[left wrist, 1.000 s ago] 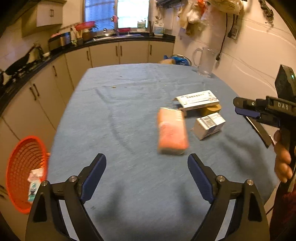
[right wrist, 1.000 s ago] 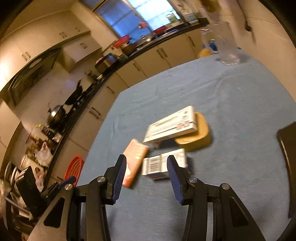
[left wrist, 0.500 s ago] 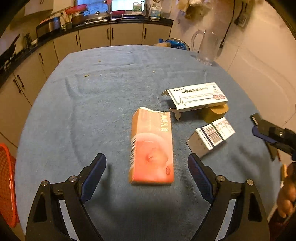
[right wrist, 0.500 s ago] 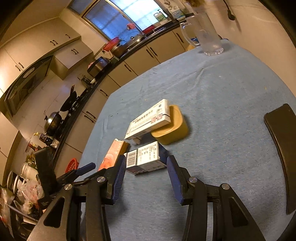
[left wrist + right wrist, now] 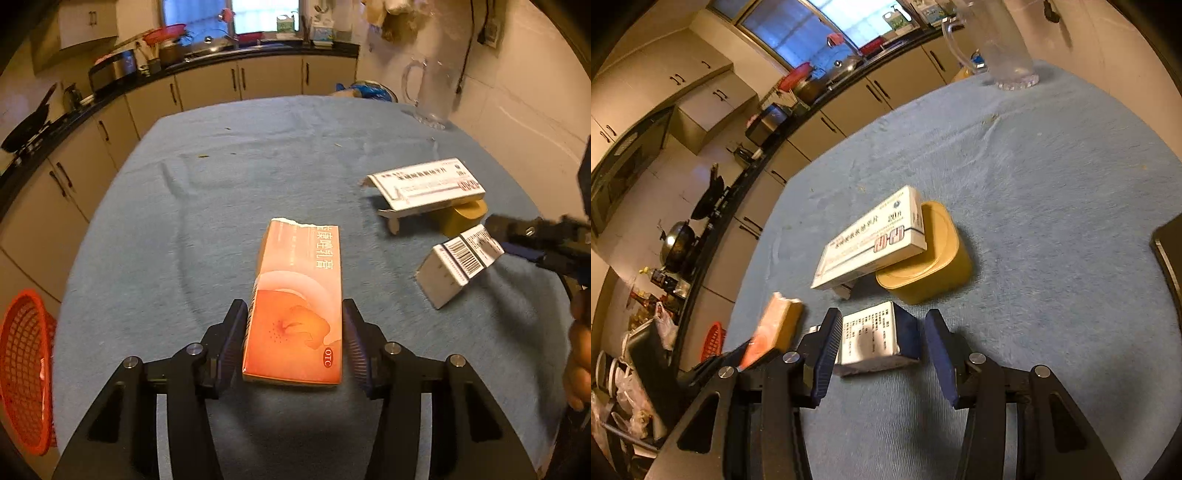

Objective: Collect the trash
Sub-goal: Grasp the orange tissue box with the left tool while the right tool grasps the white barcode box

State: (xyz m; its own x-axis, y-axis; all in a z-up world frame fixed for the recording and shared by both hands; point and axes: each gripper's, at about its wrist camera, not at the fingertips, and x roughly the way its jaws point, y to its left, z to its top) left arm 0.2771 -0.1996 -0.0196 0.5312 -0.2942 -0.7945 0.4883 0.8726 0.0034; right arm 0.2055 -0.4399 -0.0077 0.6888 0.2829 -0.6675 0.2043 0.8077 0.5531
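An orange carton [image 5: 299, 295] lies flat on the blue tablecloth [image 5: 184, 221]. My left gripper [image 5: 293, 310] straddles its near end, jaws closing, and both pads meet the carton's long sides. A small white barcode box [image 5: 875, 336] lies between the fingers of my right gripper [image 5: 882, 321]. The left pad is against it; a gap shows at the right pad. Behind it a long white box [image 5: 871, 240] leans on a yellow tub [image 5: 931, 269]. In the left wrist view the right gripper [image 5: 535, 240] shows blurred beside the barcode box [image 5: 458, 266].
A red mesh basket [image 5: 22, 369] hangs low off the table's left edge. A glass pitcher [image 5: 432, 92] stands at the far right corner. A dark flat object [image 5: 1171, 251] lies at the right table edge. Kitchen cabinets line the wall behind.
The left gripper came forward and down over the orange carton and its wide jaws narrowed onto it. The right gripper dropped until the small white box sat between its fingers.
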